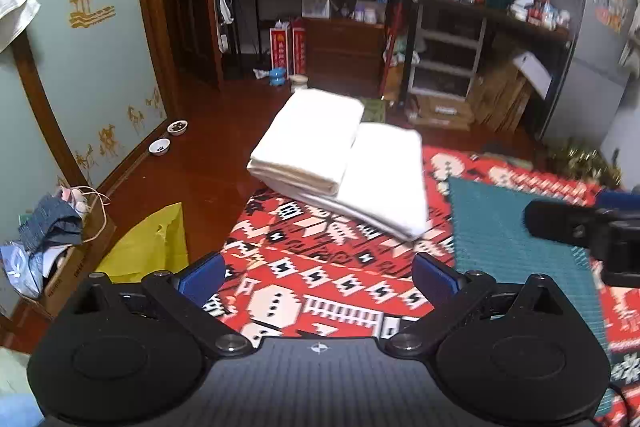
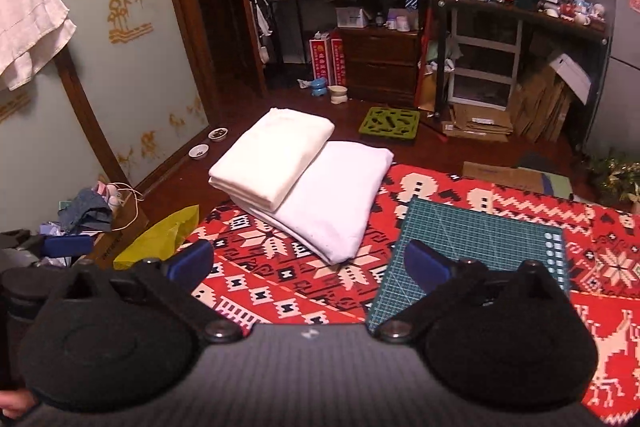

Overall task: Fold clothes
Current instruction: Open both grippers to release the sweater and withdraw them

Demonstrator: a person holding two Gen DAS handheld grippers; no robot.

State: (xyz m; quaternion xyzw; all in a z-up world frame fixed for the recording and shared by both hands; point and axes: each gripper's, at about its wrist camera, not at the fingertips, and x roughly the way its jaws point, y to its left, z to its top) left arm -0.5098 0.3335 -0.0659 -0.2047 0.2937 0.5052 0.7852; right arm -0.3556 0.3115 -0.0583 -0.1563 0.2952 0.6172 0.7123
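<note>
Closest to me, both tools were spread wide with nothing between the blue pads. The left tool [image 1: 316, 273] hung over the red, black and white patterned blanket [image 1: 320, 291] covering the surface I was working on, and the right tool [image 2: 308, 263] hung over the same blanket with its right finger above the dark green gridded cutting mat [image 2: 480, 243]. The left view was smeared, so I guess that tool was moving, but I couldn't say which way.

A bit further out, near the blanket's far left corner, sat the clothes: a larger white folded cloth [image 2: 340, 199] lying flat, and a smaller cream folded cloth [image 2: 272, 155] stacked on its left half, touching it and reaching past its far edge. Both looked squared up, edges fairly tidy, layers showing along the near side. Neither tool was touching them.

Honestly the scene fit two readings: either that stack was finished work with the tools clear of it, or it was a pile waiting to be picked up and worked on. I couldn't settle that from here, so I won't call a next move. Any reach for it would need a pinch on just the layer wanted, since the edges lay close together.

Beyond that were the dark wood floor [image 2: 224, 131], two small pet bowls [image 2: 208, 143] by the wall, and cluttered shelves at the back.
</note>
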